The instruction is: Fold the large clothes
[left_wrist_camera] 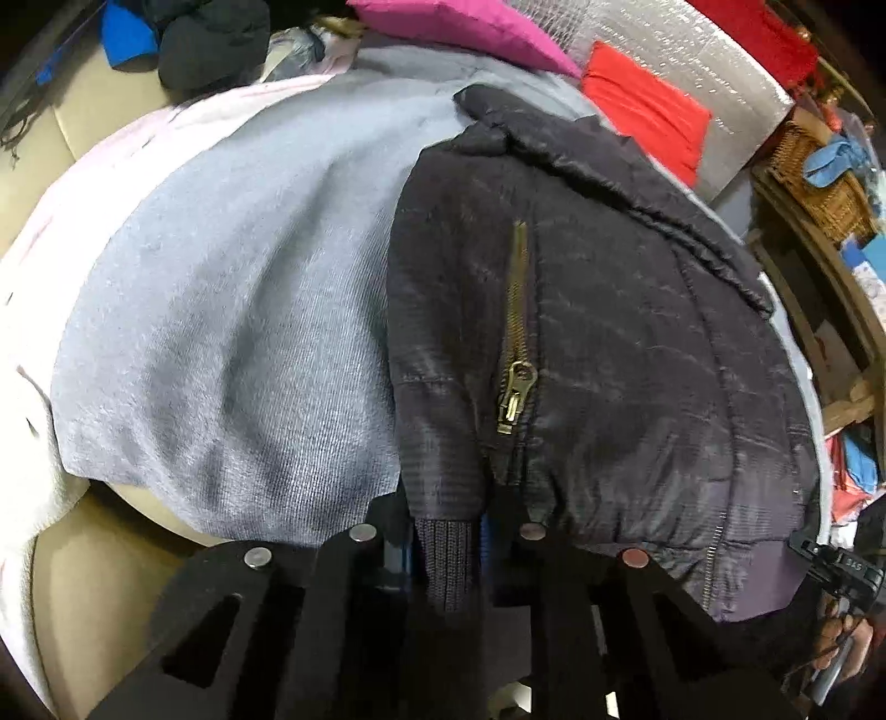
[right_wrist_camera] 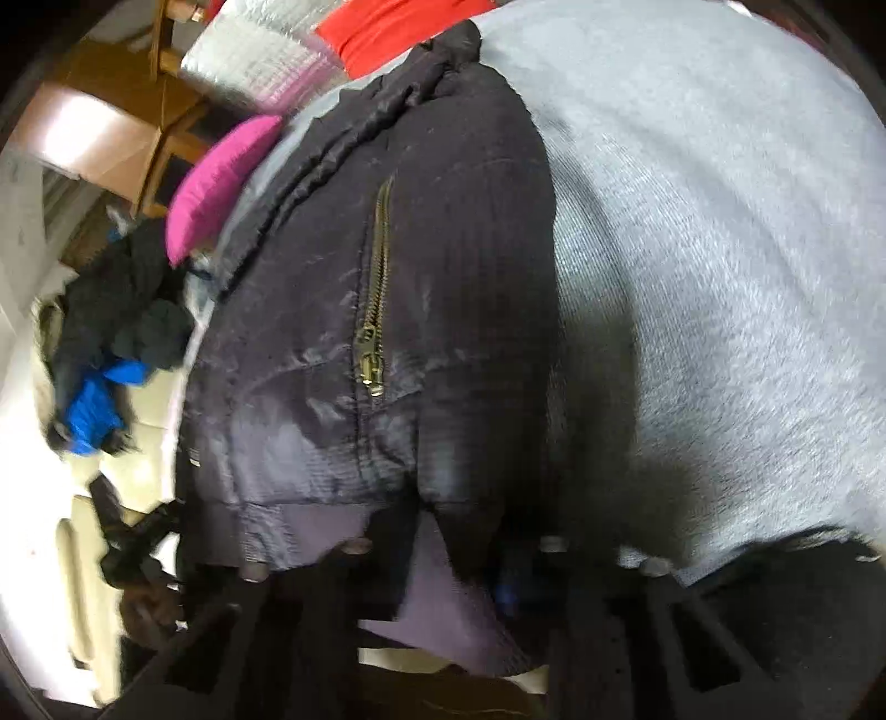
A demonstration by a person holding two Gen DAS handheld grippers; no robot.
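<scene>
my left tongs [left_wrist_camera: 446,545] pinched narrow on ribbed knit cuff [left_wrist_camera: 447,559] of dark jacket [left_wrist_camera: 609,343]. my right tongs [right_wrist_camera: 448,545] clamped on jacket's hem band [right_wrist_camera: 443,587]. jacket lies on grey fleece blanket [left_wrist_camera: 221,332] over beige sofa [left_wrist_camera: 88,581]. judgement: lift both edges evenly, keep hem taut, fold toward collar. shell shiny, quilted, puffy, likely slippery; brass zipper [left_wrist_camera: 518,382] stiff.

Grey blanket [left_wrist_camera: 221,310] left of the dark jacket [left_wrist_camera: 609,343] lies bare and passable; pink cushion [left_wrist_camera: 459,27], red cloth [left_wrist_camera: 642,111] and wicker basket [left_wrist_camera: 819,183] crowd the far and right sides.
</scene>
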